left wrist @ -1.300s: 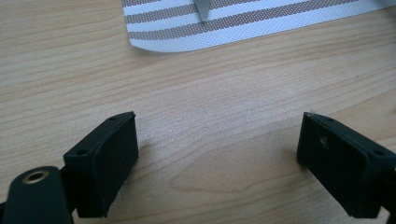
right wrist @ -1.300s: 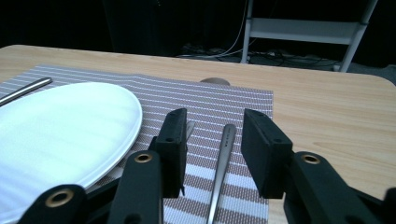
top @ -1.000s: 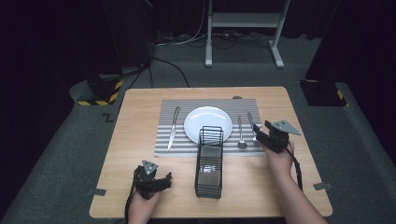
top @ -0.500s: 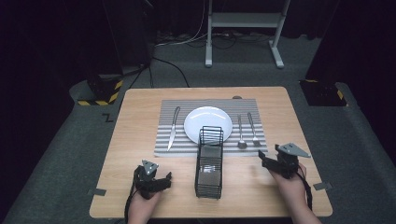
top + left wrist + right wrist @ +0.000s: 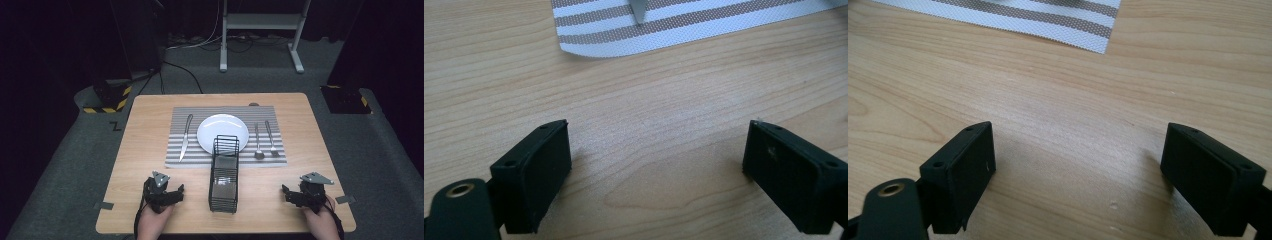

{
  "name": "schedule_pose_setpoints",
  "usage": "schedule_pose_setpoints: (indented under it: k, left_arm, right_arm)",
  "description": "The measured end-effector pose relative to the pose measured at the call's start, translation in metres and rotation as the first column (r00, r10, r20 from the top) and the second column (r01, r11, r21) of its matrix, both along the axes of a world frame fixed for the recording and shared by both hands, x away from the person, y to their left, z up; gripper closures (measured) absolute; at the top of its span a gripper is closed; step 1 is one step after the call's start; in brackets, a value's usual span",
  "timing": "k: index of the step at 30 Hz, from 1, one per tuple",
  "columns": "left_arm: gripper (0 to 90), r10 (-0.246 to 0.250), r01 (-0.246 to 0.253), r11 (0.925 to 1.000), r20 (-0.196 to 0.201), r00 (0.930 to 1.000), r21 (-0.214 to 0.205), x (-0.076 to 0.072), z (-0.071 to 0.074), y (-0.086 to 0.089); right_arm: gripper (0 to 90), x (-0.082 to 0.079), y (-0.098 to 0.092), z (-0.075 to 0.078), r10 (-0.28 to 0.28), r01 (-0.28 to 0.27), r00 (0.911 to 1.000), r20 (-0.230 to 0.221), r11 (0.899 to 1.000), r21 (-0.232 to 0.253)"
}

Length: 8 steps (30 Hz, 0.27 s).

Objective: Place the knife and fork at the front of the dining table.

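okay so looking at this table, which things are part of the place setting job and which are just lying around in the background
Part of the job, likely:
placemat
plate
knife
spoon
fork
wire basket
left gripper and right gripper, both open

Just lying about:
metal stand
floor cables
striped block

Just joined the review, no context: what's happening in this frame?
A person holds a two-jaw gripper in each hand at the near edge of a wooden table. The left gripper and the right gripper are both open and empty over bare wood. Between them stands a black wire caddy. Beyond it, a striped placemat is laid with a white plate, a knife, a spoon and a fork.
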<state>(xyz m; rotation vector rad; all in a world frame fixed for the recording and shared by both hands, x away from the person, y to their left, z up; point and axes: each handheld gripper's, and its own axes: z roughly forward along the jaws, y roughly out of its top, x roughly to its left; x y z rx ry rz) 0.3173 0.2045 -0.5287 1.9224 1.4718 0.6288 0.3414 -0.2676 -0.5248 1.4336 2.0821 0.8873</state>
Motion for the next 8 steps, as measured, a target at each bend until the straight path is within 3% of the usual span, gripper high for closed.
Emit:
schedule_pose_setpoints:
  k: [8]
  left_arm:
    - [11.0, -0.001, 0.001, 1.0, -0.001, 1.0, -0.006, 0.001, -0.0003, -0.001]
  right_arm:
    - [13.0, 0.0005, 0.0001, -0.0001, 0.003, -0.003, 1.0, 0.001, 1.0, 0.0]
